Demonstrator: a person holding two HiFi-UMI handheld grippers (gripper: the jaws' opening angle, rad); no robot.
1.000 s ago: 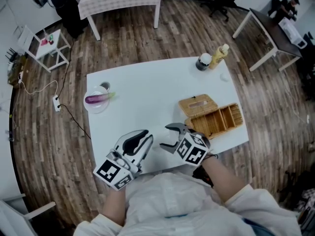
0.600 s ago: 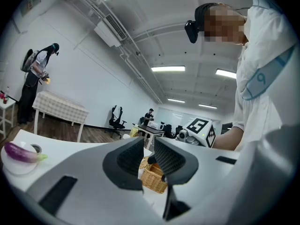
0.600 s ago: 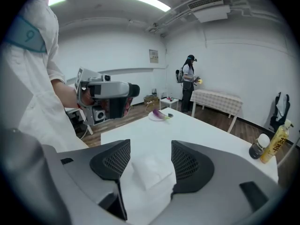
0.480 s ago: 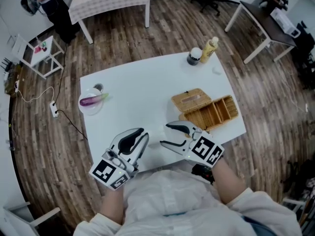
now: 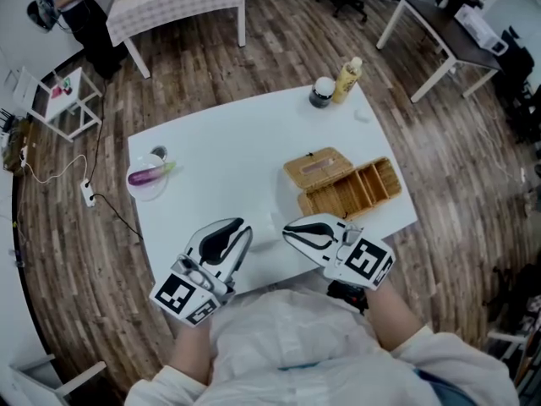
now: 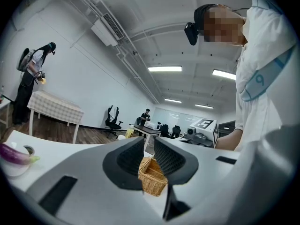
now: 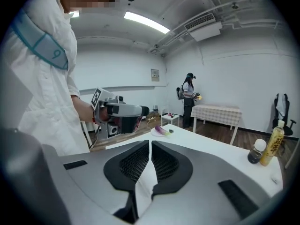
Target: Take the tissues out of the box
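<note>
Right gripper [image 7: 150, 143], just closed on thin tissue [image 7: 144, 186]

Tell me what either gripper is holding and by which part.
Right gripper pinches what looks like a thin white tissue by one edge; left gripper holds nothing.

The woven wicker box [image 5: 342, 184] sits open on the white tabletop [image 5: 220, 159]. My right tongs [image 7: 149, 144], just closed, pinch a white tissue [image 7: 146, 187].
</note>
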